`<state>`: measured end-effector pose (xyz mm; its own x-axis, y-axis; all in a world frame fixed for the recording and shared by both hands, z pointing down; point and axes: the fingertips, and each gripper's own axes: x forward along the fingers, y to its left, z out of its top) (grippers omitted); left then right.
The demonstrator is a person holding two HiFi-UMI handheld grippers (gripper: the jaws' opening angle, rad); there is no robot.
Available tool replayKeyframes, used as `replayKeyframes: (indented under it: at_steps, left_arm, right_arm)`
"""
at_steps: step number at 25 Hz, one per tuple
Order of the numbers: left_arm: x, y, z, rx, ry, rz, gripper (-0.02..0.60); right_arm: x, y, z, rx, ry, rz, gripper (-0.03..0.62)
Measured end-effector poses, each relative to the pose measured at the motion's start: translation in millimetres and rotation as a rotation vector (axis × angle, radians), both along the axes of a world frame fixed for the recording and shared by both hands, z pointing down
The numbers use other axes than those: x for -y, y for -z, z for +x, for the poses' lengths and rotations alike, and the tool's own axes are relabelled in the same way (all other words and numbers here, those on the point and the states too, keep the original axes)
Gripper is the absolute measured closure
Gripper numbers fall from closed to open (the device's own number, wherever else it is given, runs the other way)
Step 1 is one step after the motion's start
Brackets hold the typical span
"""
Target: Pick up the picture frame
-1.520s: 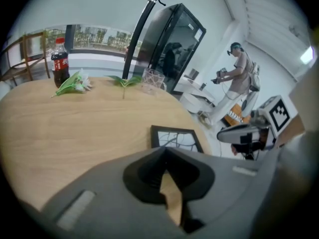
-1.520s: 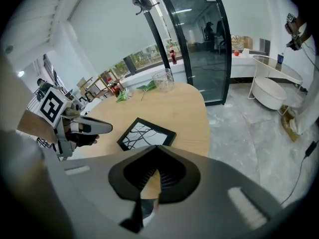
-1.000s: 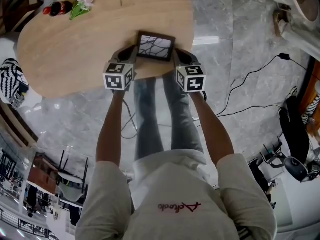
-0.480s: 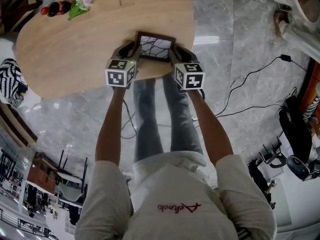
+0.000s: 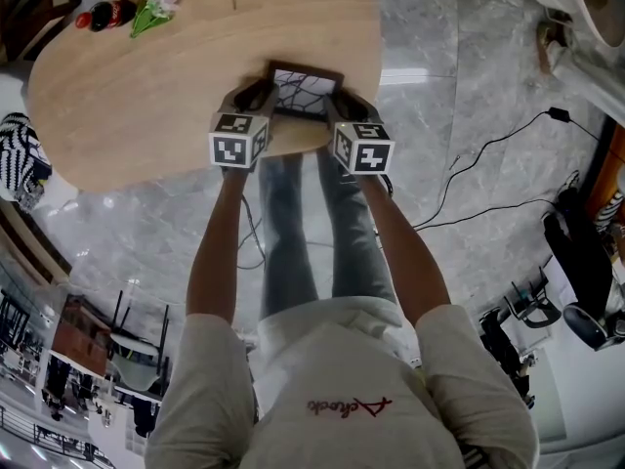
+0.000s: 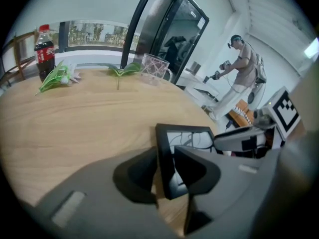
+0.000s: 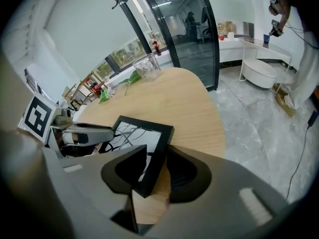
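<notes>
A black picture frame (image 5: 305, 88) with a branch drawing lies flat near the front edge of the round wooden table (image 5: 146, 96). My left gripper (image 5: 252, 98) straddles its left side. In the left gripper view the frame (image 6: 185, 129) has its rim between the fingers of the left gripper (image 6: 167, 159), with a gap showing, so that gripper is open. My right gripper (image 5: 344, 104) straddles the right side. In the right gripper view the jaws of the right gripper (image 7: 157, 156) are opening, with the edge of the frame (image 7: 144, 133) between them, unpressed.
A cola bottle (image 5: 109, 16), a wrapped flower (image 5: 156, 8), green leaves (image 6: 122, 69) and a clear glass vessel (image 6: 154, 66) sit at the table's far side. Black cables (image 5: 488, 184) run across the marble floor. Another person (image 6: 244, 68) stands in the background.
Both grippers have gone from shut to open and edged inward. Their jaws now straddle the frame's left and right sides. The frame has not moved.
</notes>
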<state>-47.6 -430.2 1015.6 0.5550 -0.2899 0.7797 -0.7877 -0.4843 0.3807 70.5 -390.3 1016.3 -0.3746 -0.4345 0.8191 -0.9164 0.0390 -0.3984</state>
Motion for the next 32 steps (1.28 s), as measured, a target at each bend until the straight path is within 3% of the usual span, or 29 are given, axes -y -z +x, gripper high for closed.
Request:
replayKeyframes:
  at_steps: [18,32]
  left_arm:
    - [0,1,0,-0.025,0.030,-0.016,0.505]
    - [-5,22,1,-0.039,0.100,0.026,0.506]
  right_arm:
    - [3,-3,4,-0.025,-0.093,-0.015,0.505]
    - [12,17,9,-0.041,-0.059,0.049,0.513]
